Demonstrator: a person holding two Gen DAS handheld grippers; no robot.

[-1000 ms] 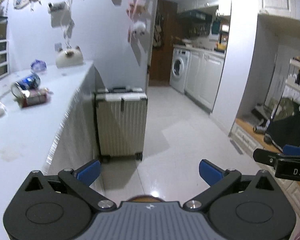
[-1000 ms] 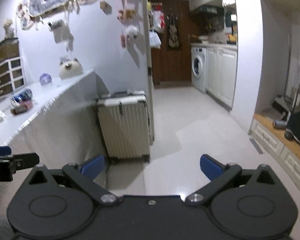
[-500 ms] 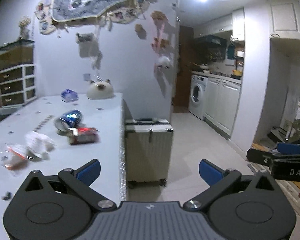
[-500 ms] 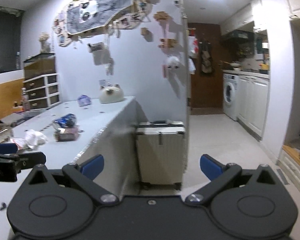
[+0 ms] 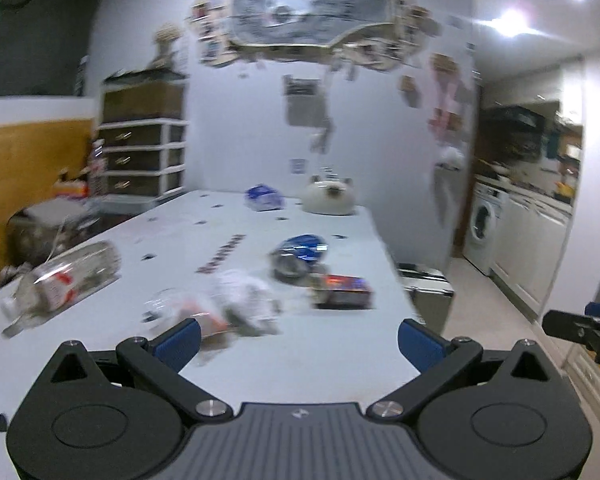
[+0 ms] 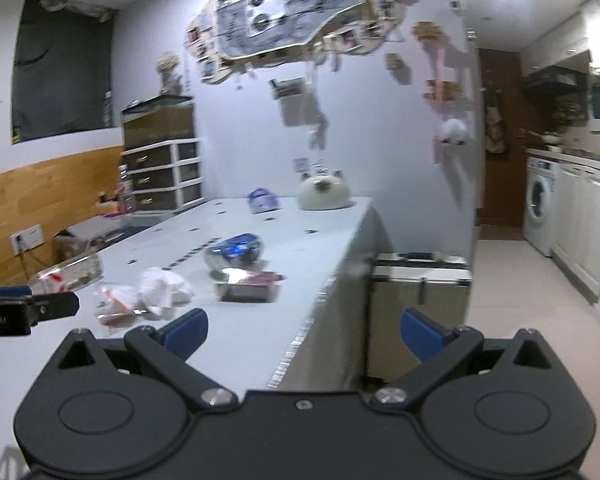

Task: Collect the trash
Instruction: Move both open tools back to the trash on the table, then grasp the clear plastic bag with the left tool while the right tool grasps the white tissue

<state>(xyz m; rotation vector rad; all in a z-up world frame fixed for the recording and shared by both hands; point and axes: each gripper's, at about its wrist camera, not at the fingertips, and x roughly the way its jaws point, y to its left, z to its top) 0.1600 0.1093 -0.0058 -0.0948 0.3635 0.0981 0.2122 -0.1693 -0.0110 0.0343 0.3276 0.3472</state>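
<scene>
1. On the white table [image 5: 340, 360], in the middle of the left wrist view, the trash lies in a loose group just ahead of the left gripper [image 5: 299, 340]. Both of its blue fingertips are wide apart and nothing is between them.
2. Nearest to this gripper is a crumpled white paper [image 5: 244, 296] with a small clear wrapper [image 5: 188, 312] beside it, just above the left fingertip in the frame. To the right of them lies a dark flat packet [image 5: 342, 290], and behind it a blue can [image 5: 300, 254] on its side, its open end turned toward the camera.
3. At the left edge of the same view a clear plastic bottle [image 5: 60, 284] lies on its side. Its long axis runs from the lower left to the upper right of the frame, with the cap end at the lower left.
4. The right gripper [image 6: 302, 330] is also fully open and empty. In its view the table edge [image 6: 320, 300] passes between the fingertips, and the trash sits in the left half of the frame, so this gripper is more to the side of the table.
5. My judgement: the left gripper is nearer to the pile and faces it directly, so the paper or the wrapper is the natural 1st pick. The left view is blurred, so fine details of the wrapper cannot be told.
</scene>
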